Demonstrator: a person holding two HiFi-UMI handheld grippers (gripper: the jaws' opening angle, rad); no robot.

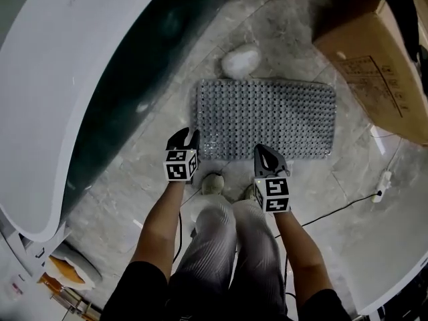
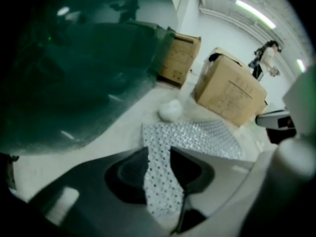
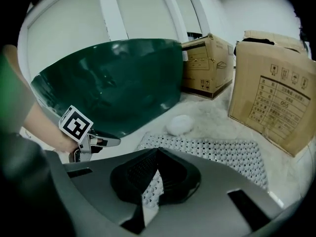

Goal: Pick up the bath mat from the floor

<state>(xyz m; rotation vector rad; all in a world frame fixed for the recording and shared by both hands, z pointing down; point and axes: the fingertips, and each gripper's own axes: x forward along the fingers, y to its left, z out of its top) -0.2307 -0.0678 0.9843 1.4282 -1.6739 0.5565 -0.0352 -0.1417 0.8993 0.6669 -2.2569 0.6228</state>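
The grey studded bath mat lies flat on the marbled floor, also seen in the left gripper view and the right gripper view. My left gripper is at the mat's near left corner. Its jaws stand apart, with a strip of the mat between them and the pads not pressing it. My right gripper is at the mat's near edge, right of the middle. Its tips have come together on the edge of the mat. The left gripper's marker cube shows in the right gripper view.
A white lump sits at the mat's far edge. A dark green, white-rimmed tub curves along the left. Cardboard boxes stand at the right and behind. A black cable runs to a white plug. My feet are just short of the mat.
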